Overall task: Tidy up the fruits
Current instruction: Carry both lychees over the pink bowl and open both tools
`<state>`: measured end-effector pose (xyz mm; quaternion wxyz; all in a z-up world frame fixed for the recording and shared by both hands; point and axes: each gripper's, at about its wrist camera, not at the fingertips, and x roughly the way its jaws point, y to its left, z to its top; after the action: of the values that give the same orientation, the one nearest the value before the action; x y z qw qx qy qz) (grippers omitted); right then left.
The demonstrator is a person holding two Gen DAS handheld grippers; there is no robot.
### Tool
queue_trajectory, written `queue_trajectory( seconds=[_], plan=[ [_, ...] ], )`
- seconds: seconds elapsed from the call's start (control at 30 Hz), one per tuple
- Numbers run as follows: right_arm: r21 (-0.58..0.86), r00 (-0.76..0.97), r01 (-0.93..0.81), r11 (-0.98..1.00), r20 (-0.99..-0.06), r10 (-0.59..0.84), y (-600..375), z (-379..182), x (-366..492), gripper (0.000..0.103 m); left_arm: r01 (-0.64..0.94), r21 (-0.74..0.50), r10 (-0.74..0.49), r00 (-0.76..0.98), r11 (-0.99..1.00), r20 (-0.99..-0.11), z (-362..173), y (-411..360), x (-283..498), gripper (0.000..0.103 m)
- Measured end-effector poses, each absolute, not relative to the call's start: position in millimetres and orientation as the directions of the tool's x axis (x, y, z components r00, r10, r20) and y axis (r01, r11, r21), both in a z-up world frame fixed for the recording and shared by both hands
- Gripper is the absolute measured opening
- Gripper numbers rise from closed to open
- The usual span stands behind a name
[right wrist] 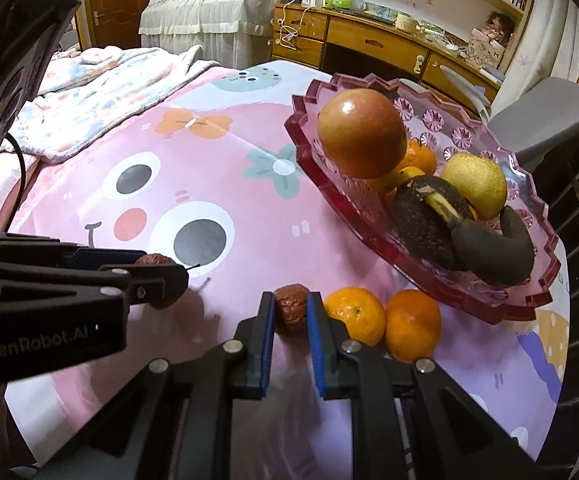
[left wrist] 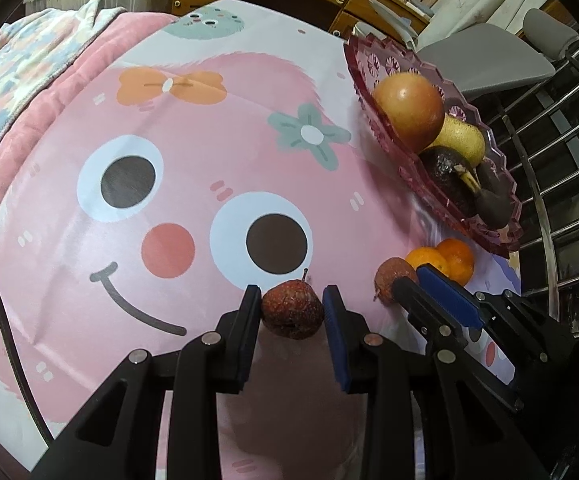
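My left gripper (left wrist: 292, 294) is shut on a wrinkled red-brown fruit (left wrist: 292, 314) with a short stem, just above the pink cartoon cloth (left wrist: 169, 152). My right gripper (right wrist: 289, 300) is shut on a second, smaller wrinkled red-brown fruit (right wrist: 290, 309), its blue pads pressing both sides. In the left wrist view the right gripper (left wrist: 413, 280) sits to the right, holding its fruit (left wrist: 391, 278). In the right wrist view the left gripper (right wrist: 161, 276) shows at the left with its fruit (right wrist: 154, 259) partly hidden. Two oranges (right wrist: 353, 314) (right wrist: 413, 324) lie on the cloth beside the right gripper.
A pink glass fruit dish (right wrist: 301, 128) stands at the right, tilted in view, holding an apple (right wrist: 361, 132), a pear (right wrist: 475, 184), an avocado (right wrist: 421, 224), a blackened banana (right wrist: 497, 252) and an orange. A metal rail (left wrist: 549, 168) borders the right side. A folded blanket (right wrist: 101, 92) lies far left.
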<state>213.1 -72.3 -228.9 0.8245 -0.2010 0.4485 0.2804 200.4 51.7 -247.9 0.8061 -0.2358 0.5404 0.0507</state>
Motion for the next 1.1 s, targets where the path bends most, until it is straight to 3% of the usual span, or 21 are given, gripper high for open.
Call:
queue_trajectory(
  seconds=[0.5, 0.77, 1.1],
  plan=[
    [-0.001, 0.482, -0.663, 0.749, -0.766, 0.426, -87, -148, 208, 0.016, -0.252, -0.316, -0.127, 0.563, 0.915, -0.817, -175, 56, 223, 0.03],
    [-0.001, 0.556, -0.599, 0.801, -0.72, 0.415, -106, -125, 218, 0.016, -0.161, -0.308, -0.154, 0.603, 0.938, -0.783, -152, 35, 252, 0.03],
    [0.01, 0.588, -0.491, 0.871, -0.734, 0.339, -123, -132, 242, 0.016, -0.03, -0.319, -0.245, 0.577, 0.947, -0.779, -152, 12, 295, 0.031]
  ],
)
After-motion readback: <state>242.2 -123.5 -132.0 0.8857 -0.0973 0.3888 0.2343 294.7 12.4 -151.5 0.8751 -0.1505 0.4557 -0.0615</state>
